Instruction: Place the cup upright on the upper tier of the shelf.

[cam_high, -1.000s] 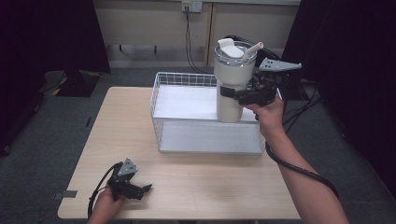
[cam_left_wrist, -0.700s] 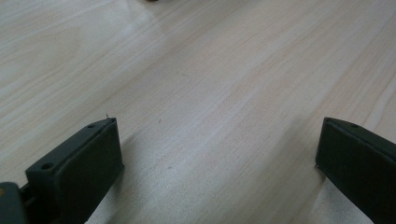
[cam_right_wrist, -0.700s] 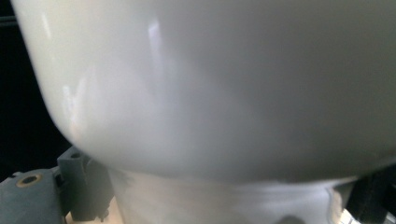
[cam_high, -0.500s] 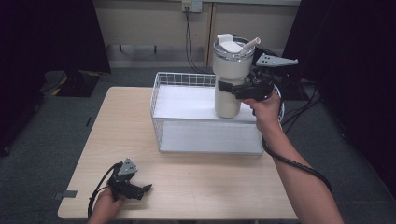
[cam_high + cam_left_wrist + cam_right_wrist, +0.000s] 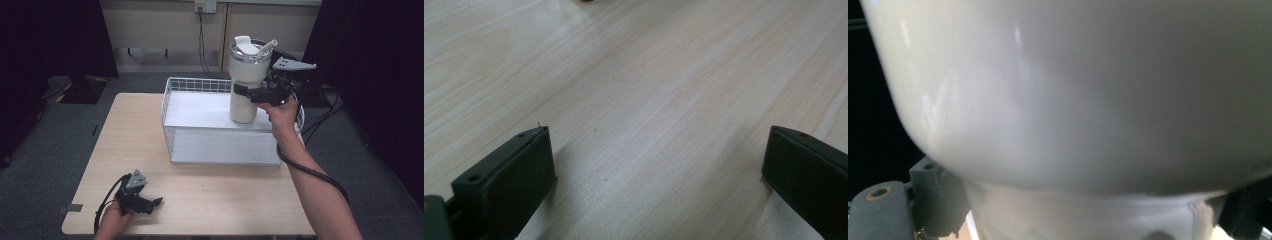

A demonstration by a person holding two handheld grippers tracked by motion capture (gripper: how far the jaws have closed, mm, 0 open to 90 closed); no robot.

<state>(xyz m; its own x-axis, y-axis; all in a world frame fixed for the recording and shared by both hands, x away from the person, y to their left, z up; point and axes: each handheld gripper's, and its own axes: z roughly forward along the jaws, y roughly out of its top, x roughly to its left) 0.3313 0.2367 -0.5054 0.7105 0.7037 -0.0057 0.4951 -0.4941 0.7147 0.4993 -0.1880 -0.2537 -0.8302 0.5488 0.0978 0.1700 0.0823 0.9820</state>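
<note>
A tall cream tumbler [image 5: 247,75] with a lid and a straw hangs upright above the back right part of the white wire basket [image 5: 200,145]. My right gripper [image 5: 245,92] is shut on the tumbler's narrow lower body, and its glossy wall [image 5: 1073,90] bulges close in the right gripper view. At the table's front left my left gripper [image 5: 155,202] rests low on the wood, open, with bare tabletop [image 5: 654,130] between its two black jaws.
The light wooden table [image 5: 125,140] carries the basket on its right half. A black cable [image 5: 305,167] trails from my right gripper along the forearm. Behind the table a wall with a socket and hanging cords [image 5: 202,35] stands between dark curtains.
My right gripper has carried the tumbler up and back over the basket's rear right corner. The left gripper has stayed still.
</note>
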